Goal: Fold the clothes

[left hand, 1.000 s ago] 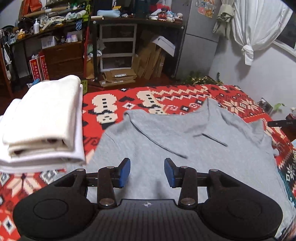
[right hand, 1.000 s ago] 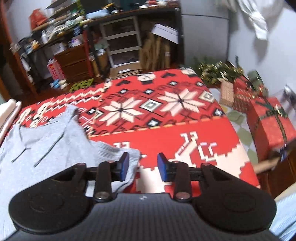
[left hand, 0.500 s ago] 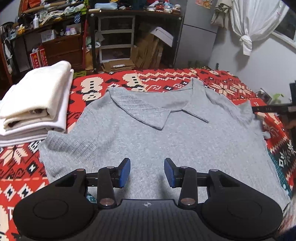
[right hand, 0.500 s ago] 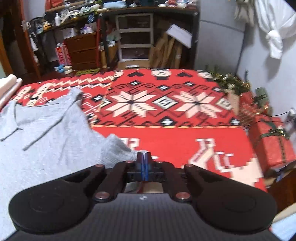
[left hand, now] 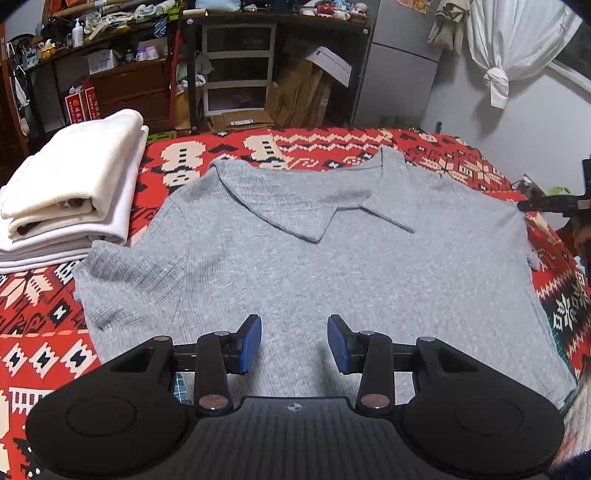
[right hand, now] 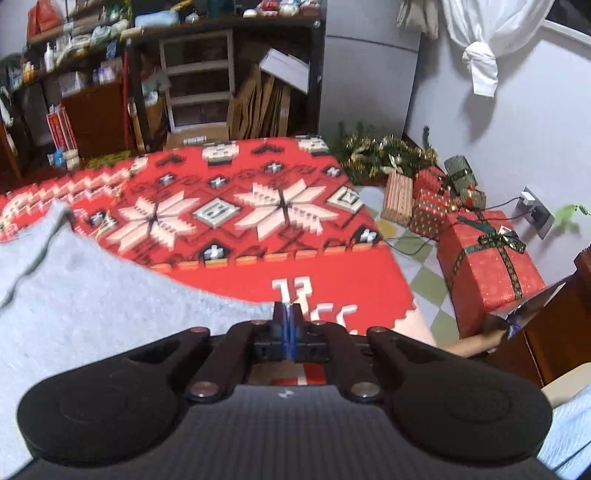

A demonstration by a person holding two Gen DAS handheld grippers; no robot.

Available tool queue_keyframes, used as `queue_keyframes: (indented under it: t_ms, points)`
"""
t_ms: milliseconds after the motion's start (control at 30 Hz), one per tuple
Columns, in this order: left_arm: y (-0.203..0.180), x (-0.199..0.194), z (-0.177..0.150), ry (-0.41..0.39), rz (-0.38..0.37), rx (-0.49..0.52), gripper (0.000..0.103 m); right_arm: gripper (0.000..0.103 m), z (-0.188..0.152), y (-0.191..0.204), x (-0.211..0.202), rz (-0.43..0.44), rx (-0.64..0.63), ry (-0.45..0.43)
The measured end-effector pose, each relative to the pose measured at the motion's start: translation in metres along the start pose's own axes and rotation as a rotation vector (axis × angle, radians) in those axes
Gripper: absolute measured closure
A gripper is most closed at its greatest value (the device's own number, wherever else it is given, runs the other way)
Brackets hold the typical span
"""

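Cluttered dark shelves [left hand: 229, 22], knotted white curtain [left hand: 509, 44].

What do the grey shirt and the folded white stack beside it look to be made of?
Grey shirt: seemingly a ribbed knit, matte and heathered; fine vertical ribs show on sleeve and collar. Folded white stack: looks like thicker, soft knit or fleece, matte, with rounded plump folds; the exact fibre cannot be told.

Shirt [left hand: 314, 258], folded stack [left hand: 74, 192] on blanket [left hand: 44, 332]

Grey ribbed shirt [left hand: 314, 266] on red, white-and-black patterned blanket [left hand: 325, 142]; white folded stack [left hand: 74, 184].
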State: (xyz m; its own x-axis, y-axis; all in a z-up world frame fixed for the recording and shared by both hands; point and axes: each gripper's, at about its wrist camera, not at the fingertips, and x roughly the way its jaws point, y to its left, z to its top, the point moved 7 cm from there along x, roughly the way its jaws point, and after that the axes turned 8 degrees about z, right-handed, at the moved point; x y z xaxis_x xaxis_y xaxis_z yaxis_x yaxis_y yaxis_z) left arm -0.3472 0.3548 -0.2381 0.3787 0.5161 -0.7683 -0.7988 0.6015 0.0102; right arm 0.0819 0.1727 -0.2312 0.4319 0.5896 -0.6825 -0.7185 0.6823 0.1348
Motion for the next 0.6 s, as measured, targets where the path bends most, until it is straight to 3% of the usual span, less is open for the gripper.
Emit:
queue_keyframes:
  t_ms: [200,467,600]
  points:
    - [-0.004,-0.005,-0.004,-0.010,-0.035,-0.005,0.064,0.089,-0.011,-0.003,-0.009,0.017,0.051,-0.015]
    - [-0.003,-0.005,-0.016,0.003,-0.082,-0.047,0.064,0.085,-0.055,0.029,-0.070,0.213,0.213,-0.008]
    - [0.001,-0.007,-0.022,0.007,-0.097,-0.071,0.064,0.076,-0.076,0.051,-0.072,0.240,0.236,0.014]
